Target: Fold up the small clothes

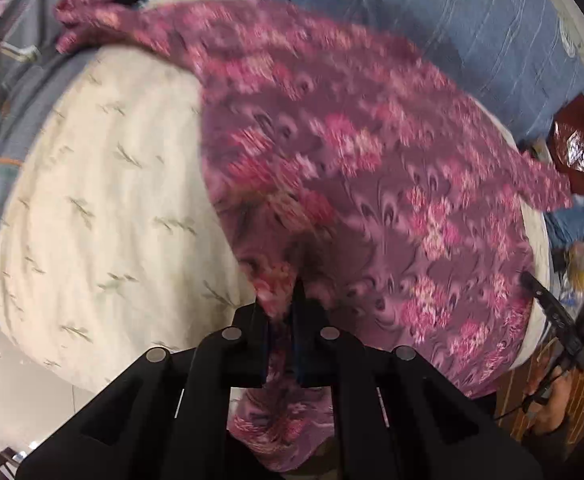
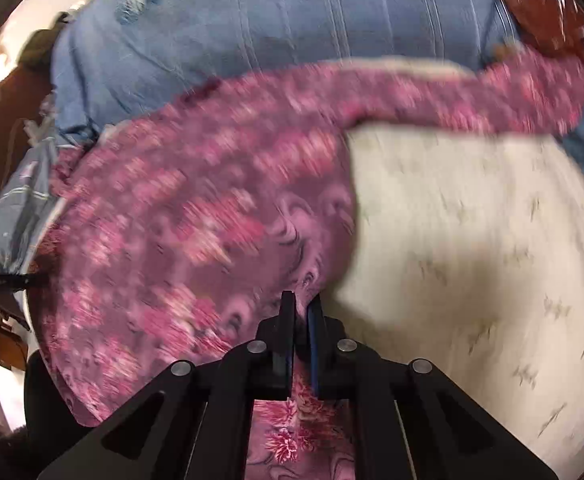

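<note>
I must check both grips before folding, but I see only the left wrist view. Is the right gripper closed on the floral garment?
Observer: Yes, the right gripper is shut on the purple floral garment; cloth sits between its fingers.
Operator: Does any cloth hang below that grip?
Observer: Yes, a fold of it shows under the fingers, toward the camera.
Operator: What lies to the right of it there?
Observer: Bare cream quilt, with no garment on that part.

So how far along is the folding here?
Early. Done: both grippers, left and right, are shut on the floral garment's near edge. In hand: lifting it off the cream sheet. Left: no finished fold shows; sleeves lie spread out.
</note>
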{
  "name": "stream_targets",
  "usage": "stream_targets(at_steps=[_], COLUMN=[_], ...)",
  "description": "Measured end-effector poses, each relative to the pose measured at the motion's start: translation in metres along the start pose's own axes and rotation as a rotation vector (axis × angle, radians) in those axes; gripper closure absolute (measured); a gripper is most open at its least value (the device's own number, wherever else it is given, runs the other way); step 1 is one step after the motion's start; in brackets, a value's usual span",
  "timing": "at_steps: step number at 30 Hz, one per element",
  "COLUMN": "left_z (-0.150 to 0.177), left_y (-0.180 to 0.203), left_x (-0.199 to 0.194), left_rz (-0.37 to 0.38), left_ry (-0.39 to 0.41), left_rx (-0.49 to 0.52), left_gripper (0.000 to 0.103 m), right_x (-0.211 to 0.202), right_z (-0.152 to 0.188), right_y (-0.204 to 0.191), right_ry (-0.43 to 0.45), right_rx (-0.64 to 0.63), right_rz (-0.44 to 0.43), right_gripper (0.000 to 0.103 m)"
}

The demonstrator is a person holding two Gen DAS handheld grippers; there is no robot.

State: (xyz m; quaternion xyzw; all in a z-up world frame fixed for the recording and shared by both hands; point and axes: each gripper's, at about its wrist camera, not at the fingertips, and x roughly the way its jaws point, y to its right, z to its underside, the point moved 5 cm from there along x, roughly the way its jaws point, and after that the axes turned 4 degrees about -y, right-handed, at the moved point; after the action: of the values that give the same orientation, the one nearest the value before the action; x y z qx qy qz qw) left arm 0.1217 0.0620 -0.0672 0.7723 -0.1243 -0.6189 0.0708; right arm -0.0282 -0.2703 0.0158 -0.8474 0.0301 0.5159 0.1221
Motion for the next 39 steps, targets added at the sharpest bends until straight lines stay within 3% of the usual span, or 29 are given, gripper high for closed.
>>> stream_targets(at_steps=[2,4,5,8,10,11,12,14,18,21,24,25,26,29,32,35,39], left_z=[-0.003,-0.001,-0.001,-0.002,-0.011,-0.018,-0.024,-0.046,-0.087,-0.102,-0.109,-0.11,-0.11,-0.112,-0.114,-0.115,-0.117], left_y=[-0.009,-0.02,-0.021,-0.02,-0.011,-0.004,0.003,0.023,0.057,0.073,0.082,0.085,0.088,0.087,0.083,0.078,0.065], left_x=[0.007,0.026,0.021,-0.007,-0.031,-0.043,-0.05,-0.049,-0.003,0.038,0.066,0.063,0.064,0.065,0.062,0.056,0.039], left_rz=[-0.065,-0.102,-0.093,-0.058,-0.05,-0.065,-0.063,-0.059,-0.056,-0.064,-0.113,-0.133,-0.143,-0.121,-0.08,-0.019,0.057], left_ry=[-0.005,-0.067,-0.051,0.0,0.081,0.125,0.157,0.209,0.182,0.125,0.109,0.139,0.145,0.145,0.136,0.116,0.115], left_rx=[0.0,-0.013,-0.011,-0.001,0.041,0.067,0.086,0.117,0.135,0.135,0.153,0.172,0.191,0.192,0.172,0.133,0.085], left_gripper=[0.097,0.09,0.09,0.09,0.086,0.075,0.054,0.036,0.036,0.036,0.035,0.035,0.035,0.032,0.032,0.032,0.032], right_x=[-0.006,0.013,0.02,0.003,-0.021,-0.036,-0.043,-0.054,-0.06,-0.05,-0.028,-0.023,-0.023,-0.027,-0.044,-0.053,-0.034], right_z=[-0.005,0.004,0.007,-0.001,-0.019,-0.033,-0.043,-0.061,-0.094,-0.114,-0.124,-0.128,-0.13,-0.133,-0.134,-0.146,-0.169], right_y=[0.01,0.027,0.031,0.046,0.074,0.106,0.129,0.182,0.279,0.313,0.334,0.336,0.334,0.315,0.278,0.222,0.133], right_ry=[0.025,-0.045,-0.07,-0.051,0.053,0.122,0.159,0.229,0.342,0.387,0.37,0.372,0.377,0.385,0.44,0.45,0.383], right_rx=[0.031,0.069,0.079,0.163,0.227,0.292,0.347,0.478,0.739,0.806,0.849,0.84,0.816,0.739,0.639,0.513,0.347], right_rz=[-0.004,0.01,-0.008,-0.118,-0.106,-0.059,-0.018,0.051,0.081,0.117,0.138,0.144,0.171,0.234,0.224,0.136,0.033], right_gripper=[0.098,0.097,0.098,0.089,0.08,0.07,0.063,0.062,0.062,0.06,0.062,0.069,0.091,0.093,0.094,0.094,0.094])
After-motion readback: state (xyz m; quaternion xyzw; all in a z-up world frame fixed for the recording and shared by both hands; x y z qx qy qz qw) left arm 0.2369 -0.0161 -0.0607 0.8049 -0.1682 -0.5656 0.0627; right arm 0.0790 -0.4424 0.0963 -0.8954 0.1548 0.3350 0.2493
